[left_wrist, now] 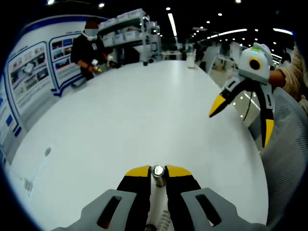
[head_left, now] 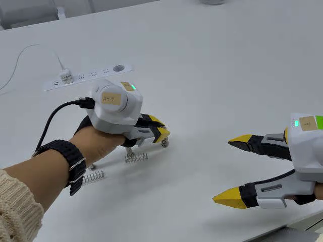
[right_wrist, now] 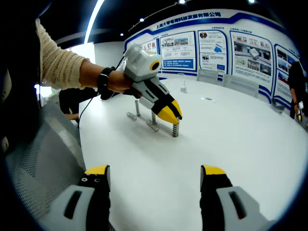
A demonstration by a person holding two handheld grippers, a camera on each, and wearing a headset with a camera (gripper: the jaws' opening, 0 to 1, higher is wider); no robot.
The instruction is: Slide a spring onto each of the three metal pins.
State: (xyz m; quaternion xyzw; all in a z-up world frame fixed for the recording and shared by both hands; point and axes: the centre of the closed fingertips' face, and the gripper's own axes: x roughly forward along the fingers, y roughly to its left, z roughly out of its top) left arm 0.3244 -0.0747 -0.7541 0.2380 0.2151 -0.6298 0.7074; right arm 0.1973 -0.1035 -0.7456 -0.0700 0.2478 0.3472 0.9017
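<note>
My left gripper [head_left: 162,133] is shut on the top of an upright metal pin [left_wrist: 157,173]; a spring [head_left: 164,142] sits on that pin just below the tips. The right gripper view shows the same spring [right_wrist: 175,129] under the left gripper [right_wrist: 171,115]. Two more pins [right_wrist: 137,108] [right_wrist: 153,117] stand behind it, bare. Beside them two loose springs [head_left: 136,158] [head_left: 94,176] lie on the white table [head_left: 212,75]. My right gripper [head_left: 229,170] hovers off to the right, open, with nothing between its fingers.
A white power strip [head_left: 86,76] with a plug and cable lies at the back left. The table's front edge [head_left: 303,219] runs close under the right gripper. A grey mesh chair [right_wrist: 43,163] is beside the table. A person [left_wrist: 89,48] stands at the far end.
</note>
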